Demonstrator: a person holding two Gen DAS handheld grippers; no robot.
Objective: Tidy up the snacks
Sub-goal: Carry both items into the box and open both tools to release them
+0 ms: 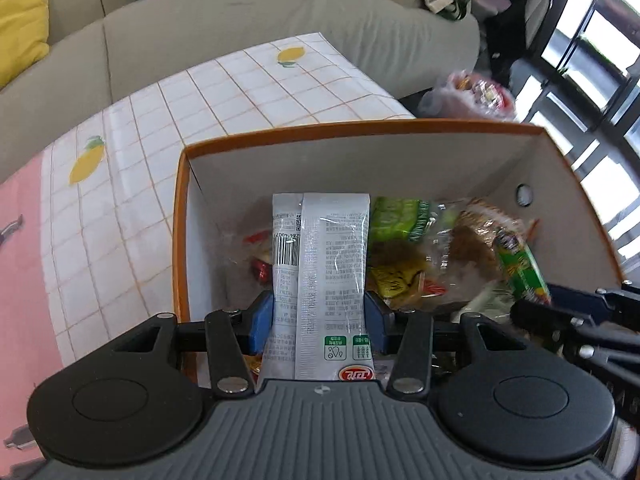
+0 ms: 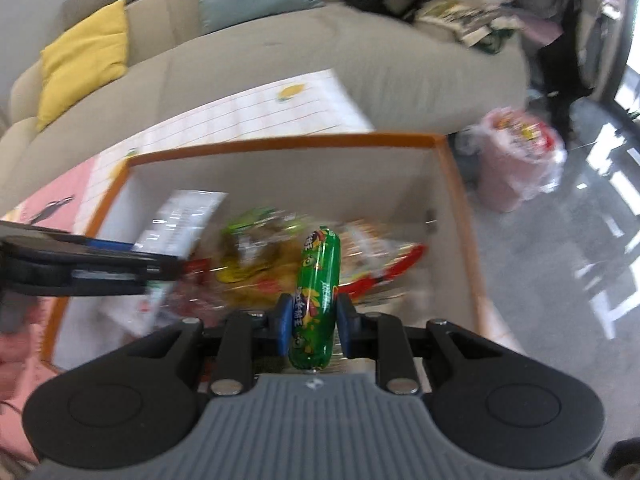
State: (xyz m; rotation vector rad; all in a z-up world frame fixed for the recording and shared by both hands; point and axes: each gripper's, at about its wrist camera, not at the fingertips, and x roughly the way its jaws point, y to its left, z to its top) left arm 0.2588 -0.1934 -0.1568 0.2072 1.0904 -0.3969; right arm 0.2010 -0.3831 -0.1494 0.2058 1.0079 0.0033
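My left gripper (image 1: 319, 320) is shut on a silver-grey snack packet (image 1: 320, 264) and holds it upright over the orange-rimmed white box (image 1: 360, 126). My right gripper (image 2: 313, 320) is shut on a green sausage stick (image 2: 316, 296) over the same box (image 2: 280, 144). The box holds several loose snacks in green, yellow, red and clear wrappers (image 1: 424, 256). The green stick (image 1: 520, 268) and the right gripper also show at the right of the left wrist view. The left gripper with the silver packet (image 2: 180, 220) shows at the left of the right wrist view, which is blurred.
The box stands on a table with a checked lemon-print cloth (image 1: 248, 96) and a pink area at the left. A grey sofa (image 1: 240, 20) with a yellow cushion (image 1: 20, 24) lies behind. A plastic bag of snacks (image 2: 520, 156) sits on the floor at the right.
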